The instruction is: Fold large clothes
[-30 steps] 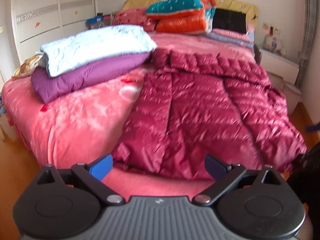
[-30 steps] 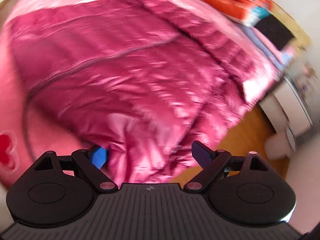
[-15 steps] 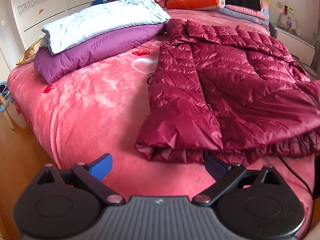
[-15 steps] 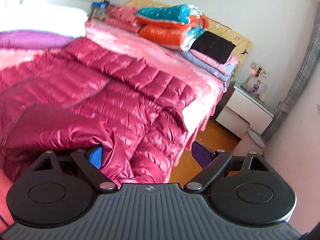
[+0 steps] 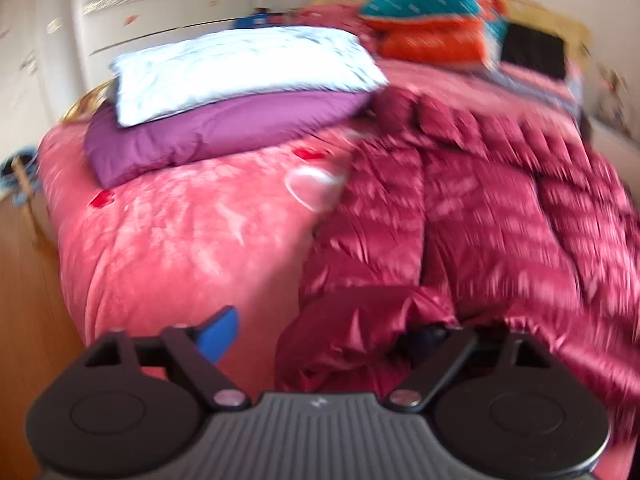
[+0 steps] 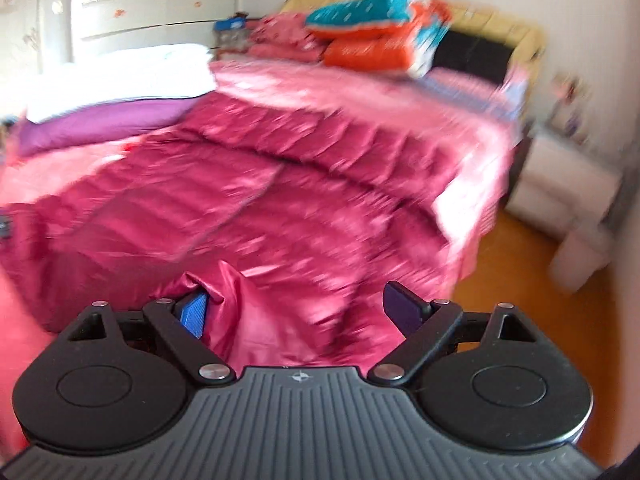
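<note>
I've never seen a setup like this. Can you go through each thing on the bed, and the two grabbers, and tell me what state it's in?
Maroon puffer jacket: spread flat on the bed, near hem bunched.
White quilt: folded, stacked on purple quilt, also folded.
Teal and orange bedding: piled at the headboard.
Left gripper: jaws just closing around the hem.
Right gripper: open, hem between its jaws.

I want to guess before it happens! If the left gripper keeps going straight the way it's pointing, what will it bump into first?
Most likely the dark red puffy jacket. The left gripper, whose jaws have just been closing, already has the jacket's near hem bunched between them, with the pink bed cover beneath. The picture is blurry, so depth is uncertain.
</note>
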